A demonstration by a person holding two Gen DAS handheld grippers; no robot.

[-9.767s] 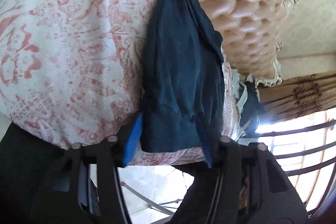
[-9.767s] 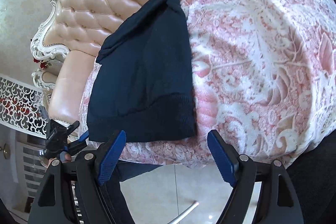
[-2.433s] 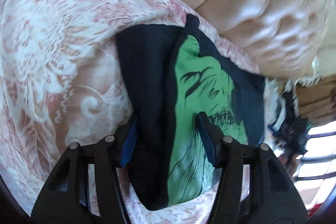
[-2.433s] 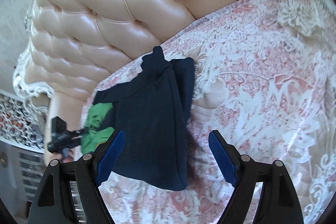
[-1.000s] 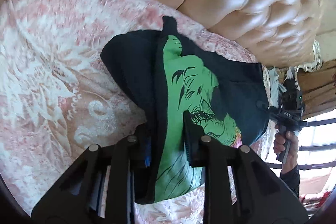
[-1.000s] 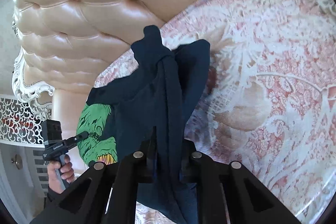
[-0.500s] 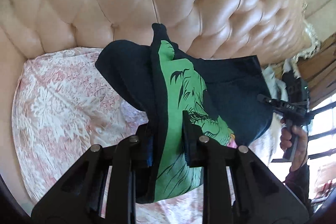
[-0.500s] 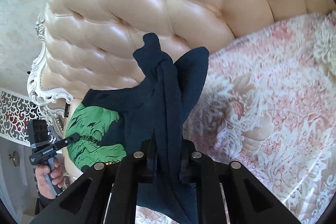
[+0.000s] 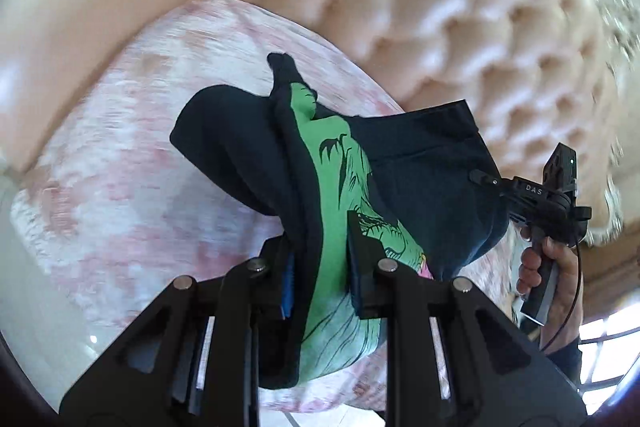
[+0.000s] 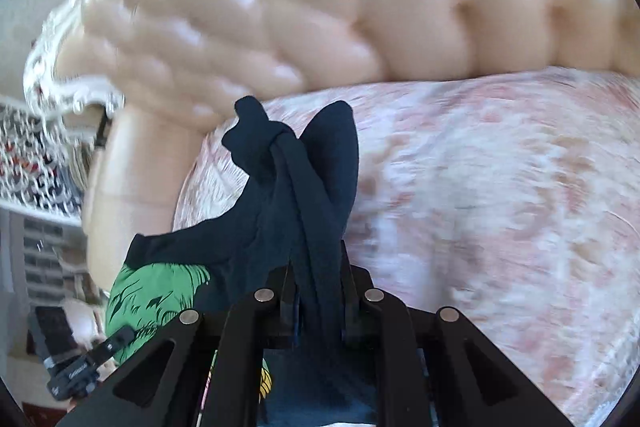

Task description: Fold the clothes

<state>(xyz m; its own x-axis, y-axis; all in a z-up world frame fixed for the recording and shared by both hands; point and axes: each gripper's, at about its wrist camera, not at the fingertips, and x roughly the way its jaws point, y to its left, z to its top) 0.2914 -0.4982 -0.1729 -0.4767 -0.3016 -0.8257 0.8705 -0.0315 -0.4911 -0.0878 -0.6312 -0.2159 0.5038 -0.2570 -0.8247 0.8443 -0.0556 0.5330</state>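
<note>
Both tools now carry the dark T-shirt [image 9: 420,163] clear of the bedspread [image 9: 120,163]; a second ago it lay there. Left tool [image 9: 320,263] clamps the green-print edge, right tool [image 10: 316,283] a bunched dark fold. Judged: mid-lift, ready for re-laying.

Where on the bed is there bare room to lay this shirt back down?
The floral bedspread lies bare right of the dark shirt, below the tufted headboard; another bare stretch sits left of the shirt in the left view. It is crowded only where both grippers pinch the cloth.
</note>
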